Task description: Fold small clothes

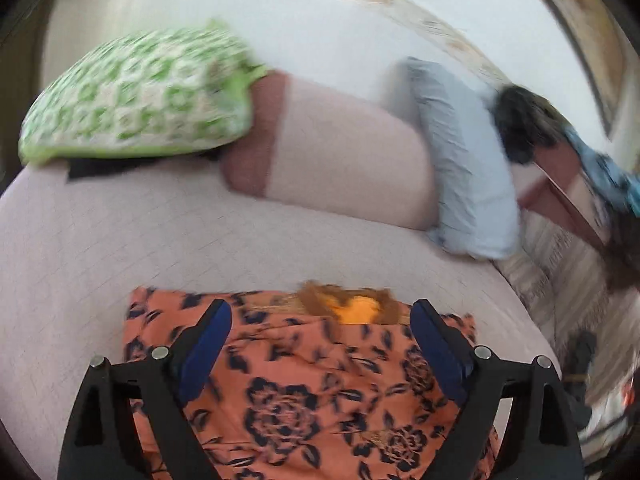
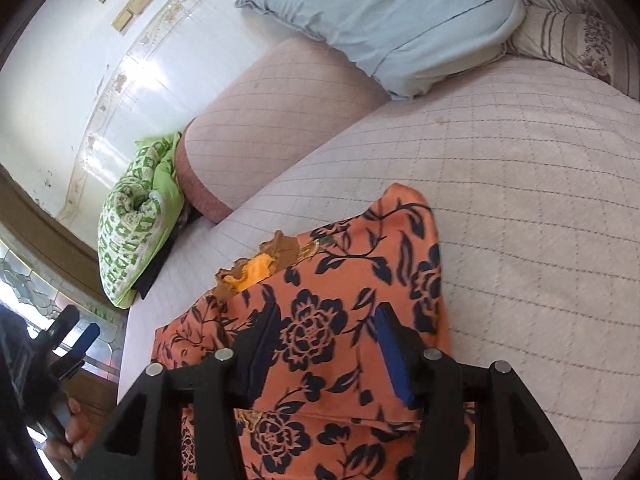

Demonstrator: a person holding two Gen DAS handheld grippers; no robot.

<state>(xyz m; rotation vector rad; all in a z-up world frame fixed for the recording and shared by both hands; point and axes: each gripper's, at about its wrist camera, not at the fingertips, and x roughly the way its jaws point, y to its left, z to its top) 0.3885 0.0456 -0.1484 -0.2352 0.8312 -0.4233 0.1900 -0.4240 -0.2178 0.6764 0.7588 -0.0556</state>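
- An orange garment (image 1: 304,392) printed with dark navy flowers lies folded on the pale pink quilted bed (image 1: 100,248), near its front edge.
- At the garment's far edge a brown collar with a yellow lining (image 2: 256,268) shows.
- The left gripper (image 1: 320,320) hangs above the garment, its jaws spread wide; the blue pads (image 1: 208,348) stand clear of the cloth and pinch nothing.
- The right gripper (image 2: 328,324) hovers over the same garment with its jaws partly spread; no cloth is between the pads.
- In the right wrist view the left gripper also appears at the lower left, held in a hand (image 2: 72,432).
- Against the white wall behind lie a green-and-white patterned pillow (image 1: 136,92), a pink bolster (image 1: 340,152) with a darker end, and a light blue pillow (image 1: 468,168).
- The left wrist view is blurred, so finer detail there cannot be read.
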